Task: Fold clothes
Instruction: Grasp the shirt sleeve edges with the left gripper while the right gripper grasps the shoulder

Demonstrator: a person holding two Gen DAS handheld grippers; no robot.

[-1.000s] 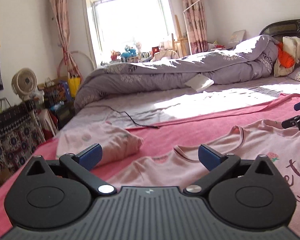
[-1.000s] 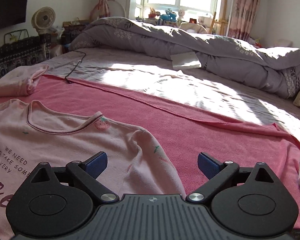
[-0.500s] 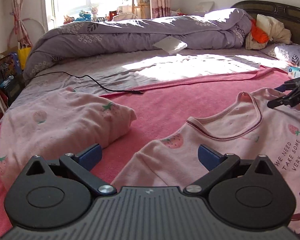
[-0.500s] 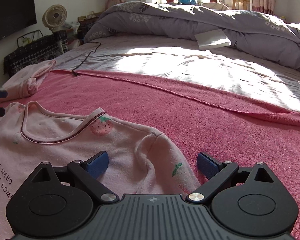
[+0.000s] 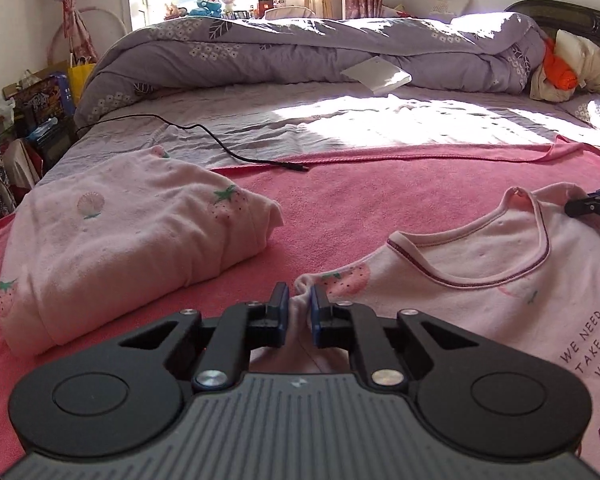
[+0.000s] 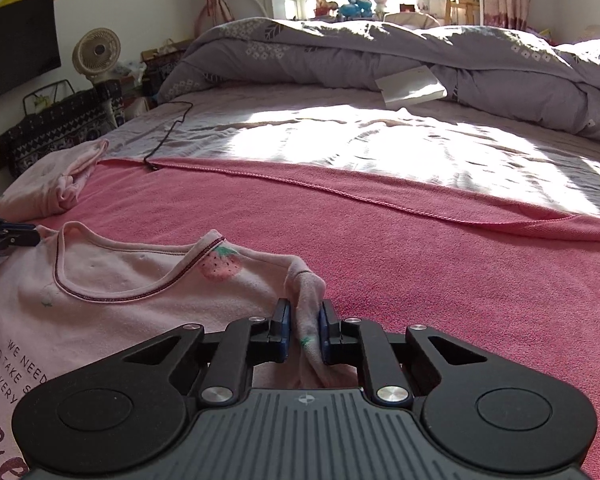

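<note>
On the pink terry blanket (image 6: 420, 248) spread over the near half of the bed, both tools sit at the shoulders of a pale pink cotton top printed with strawberries and dark lettering (image 5: 480, 280). The left gripper (image 5: 300, 308) is closing its blue pads on a bunched fold of the top's shoulder seam, fabric visibly caught between them. The right gripper (image 6: 303, 322) has its pads pressed together on the opposite shoulder, a twisted ridge of cloth pinched upright between them. The top lies face up and flat on the blanket, neckline toward the window, stretched between the two grips.

Beside the left tool rests an already folded pale pink strawberry-print garment (image 5: 132, 240), just apart from the top. Beyond it, a thin black cable (image 5: 228, 148) trails across the grey sheet onto the blanket's edge.

Each pinch looks shallow and may hold only the upper layer; lifting could then separate front from back and spoil the fold. An uneven pull may skew the top, and a leftward swing might brush the folded garment.
</note>
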